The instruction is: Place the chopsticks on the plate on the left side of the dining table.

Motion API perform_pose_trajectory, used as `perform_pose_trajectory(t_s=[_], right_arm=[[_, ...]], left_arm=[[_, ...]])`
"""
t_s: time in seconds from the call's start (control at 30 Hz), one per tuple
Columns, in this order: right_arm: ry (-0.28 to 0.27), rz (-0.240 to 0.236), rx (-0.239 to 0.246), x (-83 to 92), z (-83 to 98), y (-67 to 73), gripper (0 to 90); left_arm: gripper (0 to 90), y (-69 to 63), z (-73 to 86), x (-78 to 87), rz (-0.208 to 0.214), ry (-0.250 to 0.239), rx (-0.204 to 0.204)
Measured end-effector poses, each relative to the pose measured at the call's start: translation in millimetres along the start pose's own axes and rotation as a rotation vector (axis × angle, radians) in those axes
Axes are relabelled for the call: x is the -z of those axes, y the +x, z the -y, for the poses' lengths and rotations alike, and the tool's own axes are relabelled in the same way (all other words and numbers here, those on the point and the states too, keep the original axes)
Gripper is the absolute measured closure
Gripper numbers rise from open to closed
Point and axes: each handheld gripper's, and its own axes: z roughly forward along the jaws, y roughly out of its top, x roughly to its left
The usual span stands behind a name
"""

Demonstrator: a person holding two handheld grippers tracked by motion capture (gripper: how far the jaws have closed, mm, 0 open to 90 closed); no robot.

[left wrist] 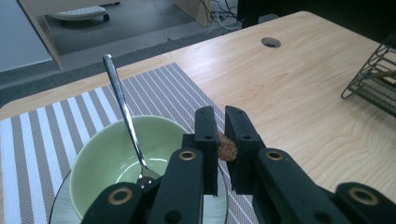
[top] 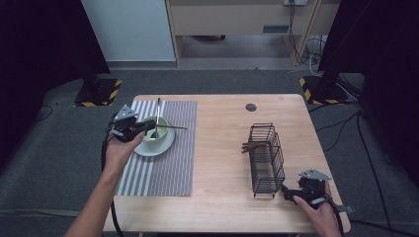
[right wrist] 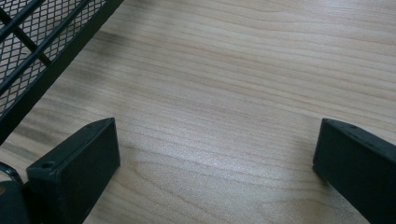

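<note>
Over green bowl (left wrist: 112, 163): left tongs (left wrist: 221, 122) clamp brown chopstick (left wrist: 228, 150).

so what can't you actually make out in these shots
- The brown stick pinched in the left gripper: in the left gripper view the fingers cover all but its end, and in the high view it is too thin to identify.
- The spoon head: its tip is hidden behind the left gripper's body in the bowl.
- The brown pieces in the wire basket: too small in the high view to count.
- The basket in the right gripper view: cut off by the frame's edge.

Wooden table (top: 222, 148) with striped placemat (top: 163, 163) and wire basket (top: 266, 160)
</note>
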Motion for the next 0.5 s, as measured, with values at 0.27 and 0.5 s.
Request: perform_pose_trajectory(t_s=[0.27,0.5], right_arm=[[0.000,0.000,0.000,0.0,0.0,0.0,0.6],[0.000,0.000,0.000,0.0,0.0,-0.1,0.6]], left_arm=[[83.4,-7.7,8.3,4.5,-0.017,0.028,-0.028],[83.5,-9.0,24.0,10.1,-0.018,0.027,-0.016]])
